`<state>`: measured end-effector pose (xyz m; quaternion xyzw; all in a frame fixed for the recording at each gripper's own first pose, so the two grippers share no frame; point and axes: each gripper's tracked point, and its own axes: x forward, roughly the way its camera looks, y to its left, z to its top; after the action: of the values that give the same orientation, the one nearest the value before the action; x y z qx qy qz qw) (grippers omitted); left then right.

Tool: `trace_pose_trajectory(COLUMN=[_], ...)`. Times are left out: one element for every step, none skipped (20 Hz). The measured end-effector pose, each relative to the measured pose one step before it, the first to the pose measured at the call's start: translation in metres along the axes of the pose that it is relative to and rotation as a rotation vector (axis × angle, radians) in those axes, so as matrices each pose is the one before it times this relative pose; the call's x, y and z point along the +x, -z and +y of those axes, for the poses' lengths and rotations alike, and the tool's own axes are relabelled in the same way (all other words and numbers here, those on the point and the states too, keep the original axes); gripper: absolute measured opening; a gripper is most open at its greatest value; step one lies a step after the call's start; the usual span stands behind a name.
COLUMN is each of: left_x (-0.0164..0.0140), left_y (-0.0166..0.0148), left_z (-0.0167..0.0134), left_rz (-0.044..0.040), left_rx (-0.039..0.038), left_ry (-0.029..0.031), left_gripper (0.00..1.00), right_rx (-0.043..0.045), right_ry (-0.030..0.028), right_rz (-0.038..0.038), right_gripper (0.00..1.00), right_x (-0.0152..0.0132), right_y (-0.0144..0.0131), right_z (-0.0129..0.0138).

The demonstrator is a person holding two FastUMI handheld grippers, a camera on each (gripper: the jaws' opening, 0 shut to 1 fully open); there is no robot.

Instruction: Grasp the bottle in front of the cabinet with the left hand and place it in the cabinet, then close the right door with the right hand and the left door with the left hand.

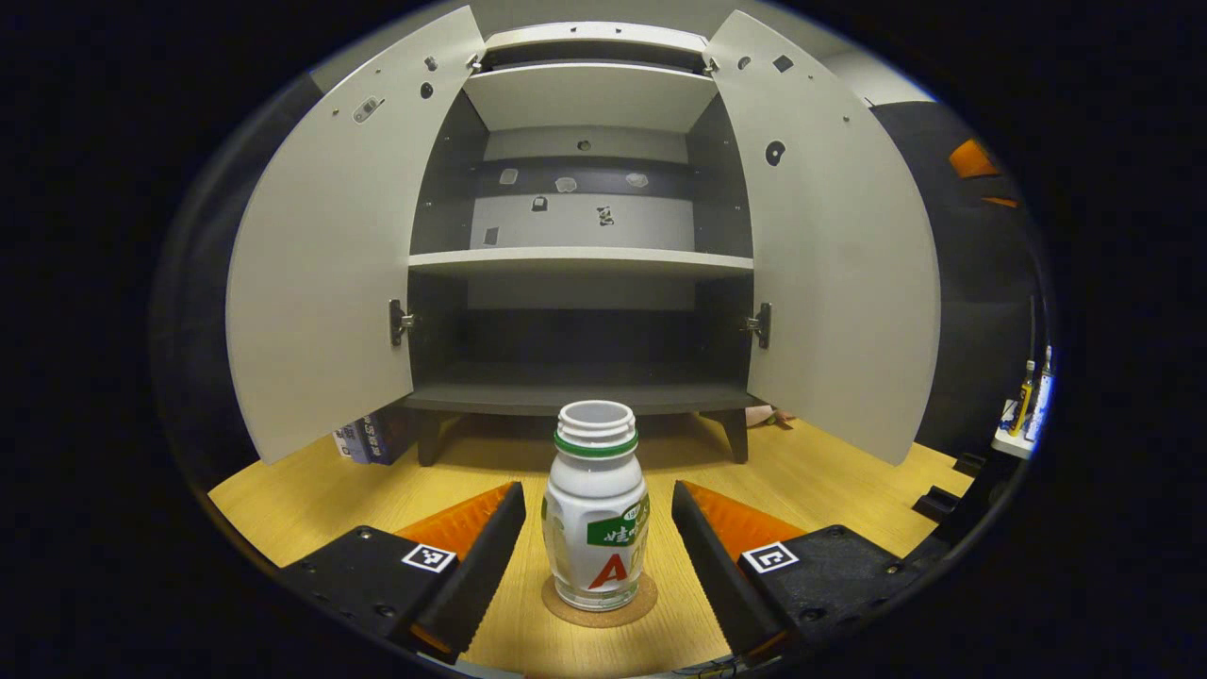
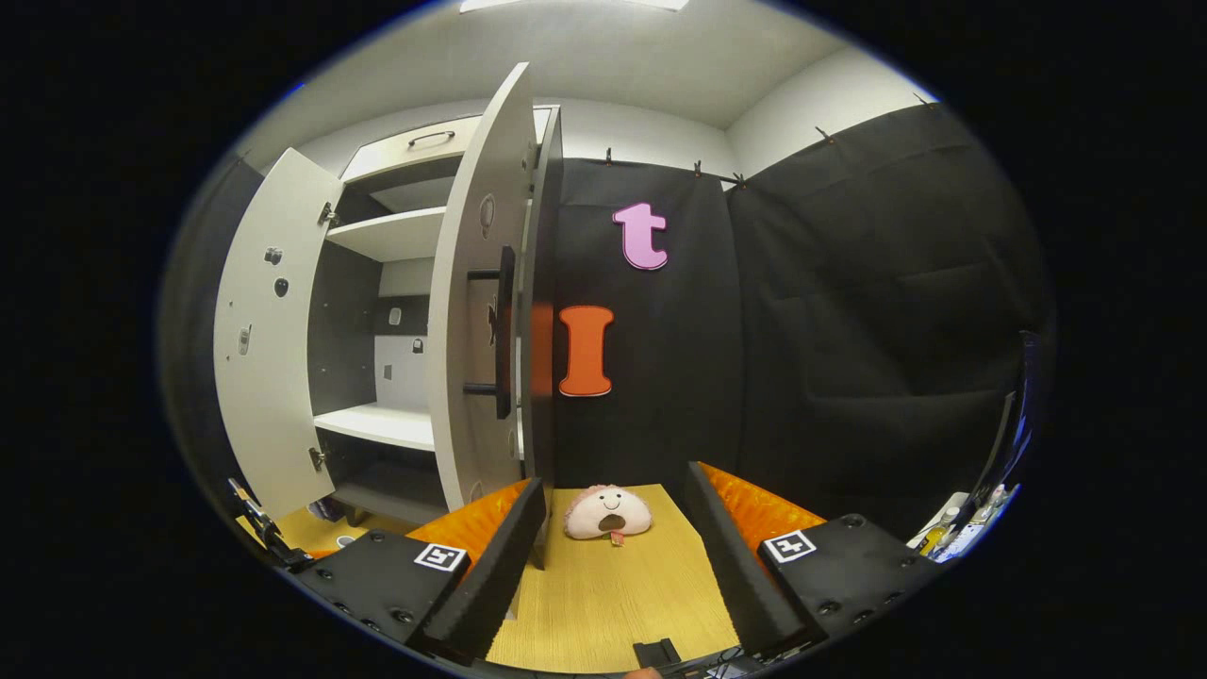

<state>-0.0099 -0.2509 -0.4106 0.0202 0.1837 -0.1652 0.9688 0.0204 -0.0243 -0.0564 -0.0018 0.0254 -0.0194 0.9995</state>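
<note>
Cabinet (image 1: 585, 377) doors wide, lower shelf free

1. The bottle (image 1: 596, 505) stands upright on a coaster (image 1: 601, 604) on the tabletop (image 1: 820, 481), in front of the cabinet (image 1: 585, 259).
2. It stands between the spread fingers of the left gripper (image 1: 596, 556), touching neither.
3. Both cabinet doors stand open: the left door (image 1: 330, 255) and the right door (image 1: 830, 264) flank the shelves.
4. In the right gripper view, a plush toy (image 2: 608, 512) lies on the tabletop beyond the right gripper (image 2: 613, 566), just right of the right door's edge.
</note>
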Motion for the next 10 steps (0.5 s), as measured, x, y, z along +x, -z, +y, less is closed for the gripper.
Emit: trace_pose_trajectory(left_x=[0.00206,0.00279,0.00101,0.00206,0.00201,0.00055,0.00076,0.00103,0.00001,0.00014], left_y=[0.00359,0.00512,0.00371,0.00446,0.00321,0.00005,-0.00264,0.00165,-0.00268,-0.0048], left_z=[-0.00059,0.00125,0.00031,0.00075,0.00152,0.00032,-0.00158,-0.00121,-0.0016,-0.00024], left_rz=[0.00399,0.00434,0.00665,0.00476,0.00357,-0.0049,-0.00563,0.00108,-0.00301,-0.00124], left_rx=[0.00034,0.00146,0.00276,0.00109,0.00081,-0.00018,0.00042,-0.00181,-0.00176,0.00162], left_ry=[-0.00035,-0.00382,-0.00212,-0.00353,-0.00538,-0.00129,0.00585,0.01123,0.01057,0.00443], left_gripper=[0.95,0.95,0.94,0.9,0.87,0.79,0.78,0.77,0.76,0.75], right_rx=[0.00121,0.00018,0.00063,0.00009,-0.00017,-0.00022,0.00025,0.00238,0.00268,0.00233], right_ry=[0.00135,0.0023,0.00069,0.00047,0.00126,0.0007,0.0015,0.00114,0.00111,0.00195], right_rz=[0.00198,0.00378,0.00362,0.00432,0.00383,0.00233,0.002,0.00035,-0.00061,-0.00086], right_gripper=[0.89,0.89,0.89,0.89,0.89,0.89,0.99,0.98,0.98,0.98], right_x=[0.0006,0.00109,0.00033,0.0008,0.00169,0.00039,0.00031,-0.00059,0.00022,0.00071], right_y=[0.00106,0.00243,0.00233,0.00203,0.00192,0.00185,0.00088,0.0006,-0.00015,-0.00064], right_z=[-0.00177,-0.00078,-0.00156,-0.0011,-0.00063,-0.00113,-0.00121,-0.00154,-0.00103,-0.00164])
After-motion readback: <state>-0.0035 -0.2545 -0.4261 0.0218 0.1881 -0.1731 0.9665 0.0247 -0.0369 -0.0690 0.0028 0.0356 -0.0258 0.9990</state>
